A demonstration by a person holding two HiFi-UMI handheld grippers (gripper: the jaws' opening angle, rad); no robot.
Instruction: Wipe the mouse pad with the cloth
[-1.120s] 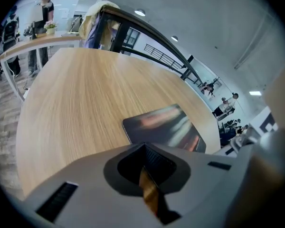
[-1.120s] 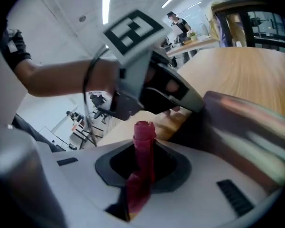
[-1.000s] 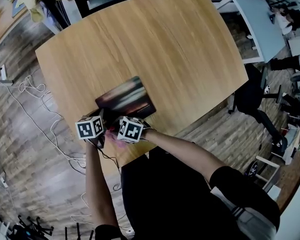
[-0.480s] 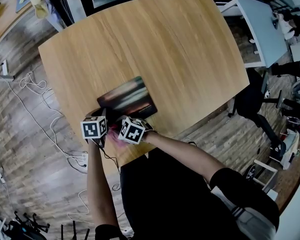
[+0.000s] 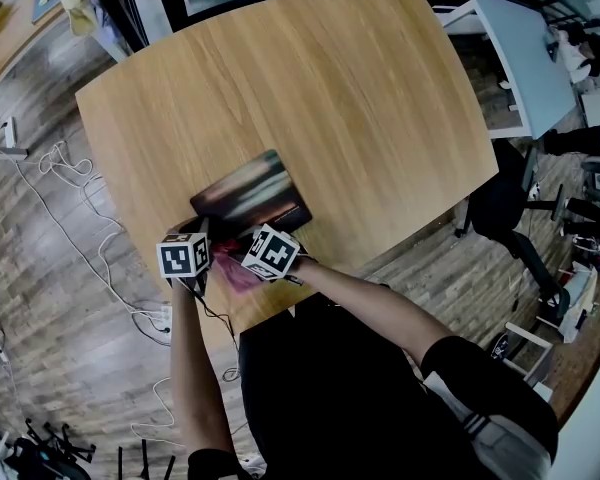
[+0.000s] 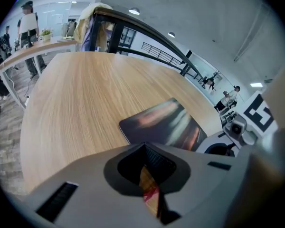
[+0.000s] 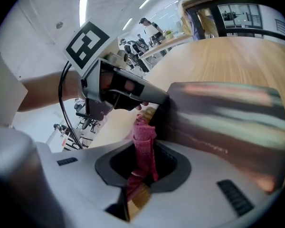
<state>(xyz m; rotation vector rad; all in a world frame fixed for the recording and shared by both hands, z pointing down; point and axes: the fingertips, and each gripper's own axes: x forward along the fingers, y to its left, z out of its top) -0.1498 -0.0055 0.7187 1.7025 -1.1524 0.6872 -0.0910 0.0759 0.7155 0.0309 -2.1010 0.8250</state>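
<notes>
The mouse pad (image 5: 250,196), dark with blurred reddish streaks, lies flat on the wooden table (image 5: 310,88) near its front edge. My left gripper (image 5: 202,240) sits at the pad's near left corner; its jaws stand together with only a thin slit, through which wood and a bit of red show (image 6: 149,189). My right gripper (image 5: 252,266) is right beside it, shut on the pink cloth (image 7: 143,137), which sticks up between its jaws in a bunched fold. The cloth (image 5: 238,276) hangs between the two grippers at the pad's near edge (image 7: 218,127).
The table's front edge runs just under both grippers. White cables (image 5: 70,208) trail over the wood-pattern floor at left. A black office chair (image 5: 510,198) and a pale desk (image 5: 520,48) stand to the right. Dark railings and desks lie beyond the table's far side (image 6: 104,27).
The right gripper has shifted slightly up and right and turned, so more of the pink cloth shows below it. The left gripper and the mouse pad have stayed about where they were.
</notes>
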